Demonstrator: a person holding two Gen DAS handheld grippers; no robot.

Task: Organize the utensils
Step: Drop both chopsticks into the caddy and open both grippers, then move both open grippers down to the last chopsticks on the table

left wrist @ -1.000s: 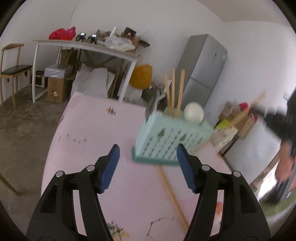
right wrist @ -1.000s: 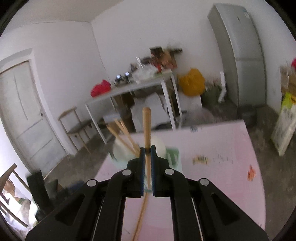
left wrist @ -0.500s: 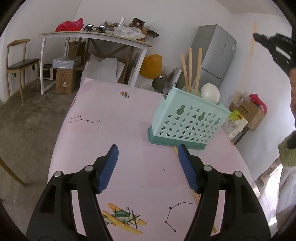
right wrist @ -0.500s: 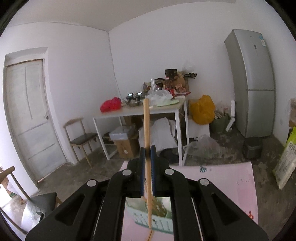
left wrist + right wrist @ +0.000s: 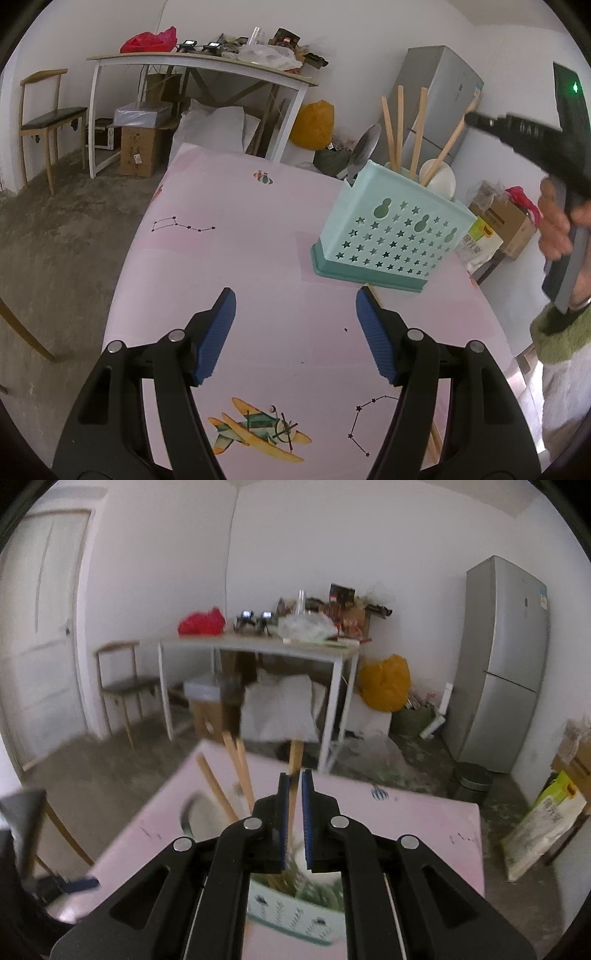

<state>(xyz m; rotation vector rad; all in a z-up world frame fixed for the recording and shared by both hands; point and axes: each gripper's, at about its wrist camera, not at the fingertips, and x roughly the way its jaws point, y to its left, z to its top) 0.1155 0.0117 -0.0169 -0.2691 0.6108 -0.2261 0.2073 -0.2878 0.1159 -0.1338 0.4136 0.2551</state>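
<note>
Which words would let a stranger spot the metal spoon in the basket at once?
Find the pink table, then the mint basket with star holes standing on it. In the left wrist view the metal spoon stands bowl-up at the basket's left end: the only shiny grey piece, next to plain wooden chopsticks.

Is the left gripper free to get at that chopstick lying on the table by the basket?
Probably yes. The left gripper is open and empty, and the chopstick lies flat on the pink table just past its right-hand finger. The basket covers the far end; the right gripper is busy above it.
</note>
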